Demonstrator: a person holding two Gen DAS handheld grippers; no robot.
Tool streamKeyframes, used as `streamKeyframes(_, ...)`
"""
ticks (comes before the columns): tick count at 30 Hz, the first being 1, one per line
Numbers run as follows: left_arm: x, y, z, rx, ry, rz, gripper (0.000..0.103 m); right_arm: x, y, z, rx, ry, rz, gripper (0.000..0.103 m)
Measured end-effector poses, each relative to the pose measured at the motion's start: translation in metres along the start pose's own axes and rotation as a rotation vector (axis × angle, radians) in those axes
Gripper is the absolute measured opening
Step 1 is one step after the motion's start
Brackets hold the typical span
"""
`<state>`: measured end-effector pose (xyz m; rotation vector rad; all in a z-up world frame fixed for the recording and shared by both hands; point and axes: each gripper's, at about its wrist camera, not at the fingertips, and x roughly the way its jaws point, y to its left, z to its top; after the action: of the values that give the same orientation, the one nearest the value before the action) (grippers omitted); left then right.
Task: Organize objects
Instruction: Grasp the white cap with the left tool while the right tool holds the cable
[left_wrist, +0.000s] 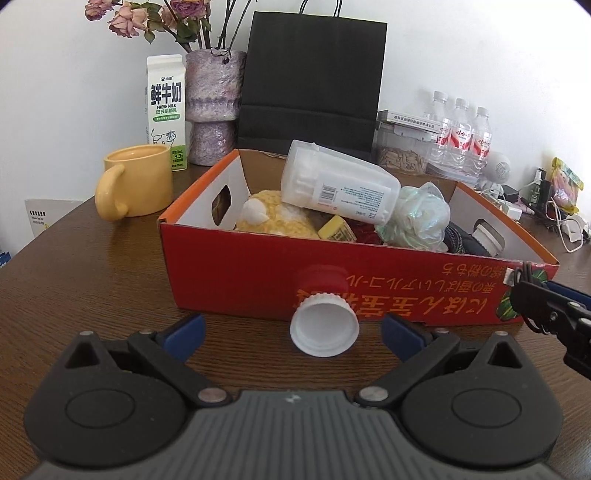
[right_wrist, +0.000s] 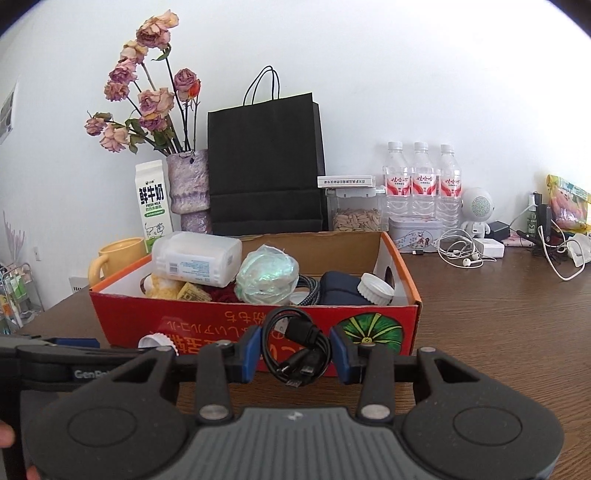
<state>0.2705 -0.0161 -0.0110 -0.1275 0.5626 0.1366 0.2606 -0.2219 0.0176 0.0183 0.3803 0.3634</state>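
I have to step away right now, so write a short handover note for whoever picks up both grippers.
Left gripper: open, nothing held, its fingers on either side of the white cap lying on the table against the red box.
Right gripper: shut on the coiled black cable, held in front of the box.
Done: plastic jar, mesh sponge, plush toy and a second cap already lie in the box.
Left: probably drop the cable in, then pick up the cap.
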Motion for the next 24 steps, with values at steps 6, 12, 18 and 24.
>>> streamKeyframes(6,0.004,-0.009,0.000,-0.004,0.012,-0.035,0.071,-0.004,-0.002,0.000,0.000,-0.012,0.017,0.039)
streamKeyframes(12,-0.013,-0.011,-0.002,-0.005,-0.043,-0.059,0.041,-0.008,0.001,0.000,-0.007,-0.021,0.025,0.039)
streamKeyframes(18,-0.041,-0.009,0.003,-0.027,-0.149,-0.073,0.041,-0.010,0.000,0.000,0.000,-0.042,0.026,0.039)
streamKeyframes(24,-0.059,0.005,0.025,-0.042,-0.243,-0.069,0.041,-0.017,-0.003,0.003,0.010,-0.137,0.035,0.039)
